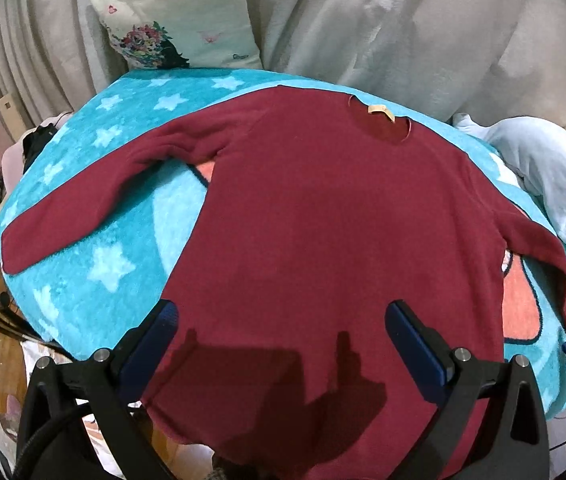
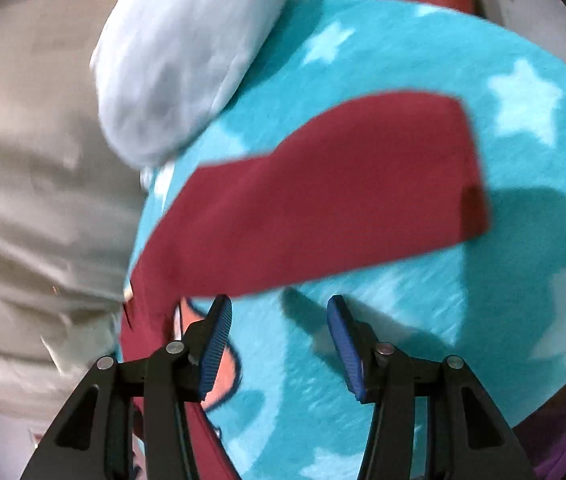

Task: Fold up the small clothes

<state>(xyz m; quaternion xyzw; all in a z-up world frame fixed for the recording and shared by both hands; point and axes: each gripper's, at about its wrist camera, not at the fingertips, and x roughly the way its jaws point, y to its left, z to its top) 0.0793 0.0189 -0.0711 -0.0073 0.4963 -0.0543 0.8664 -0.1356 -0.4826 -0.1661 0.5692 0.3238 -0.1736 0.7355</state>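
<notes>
Your left gripper (image 1: 281,320) stood wide apart, its blue pads (image 1: 415,344) hanging over the lower body of the dark red sweater (image 1: 323,220) without pressing it, and nothing was between them. Only the shadow of the tool fell on the cloth near the hem. Your right gripper (image 2: 279,328) was about half open and held nothing; between its pads (image 2: 343,340) you saw only the turquoise star blanket (image 2: 423,320), and its own shadow lay there. Just past its fingertips one sleeve (image 2: 323,204) of the sweater lay flat across the blanket, its cuff pointing right; this view was blurred. The sweater was spread face up on the blanket, both sleeves stretched out to the sides, the neck with a tan label (image 1: 381,110) at the far end. Beyond it lay a pale blue garment (image 1: 543,184), a flowered pillow (image 1: 175,20) and a beige cover (image 1: 403,20).
</notes>
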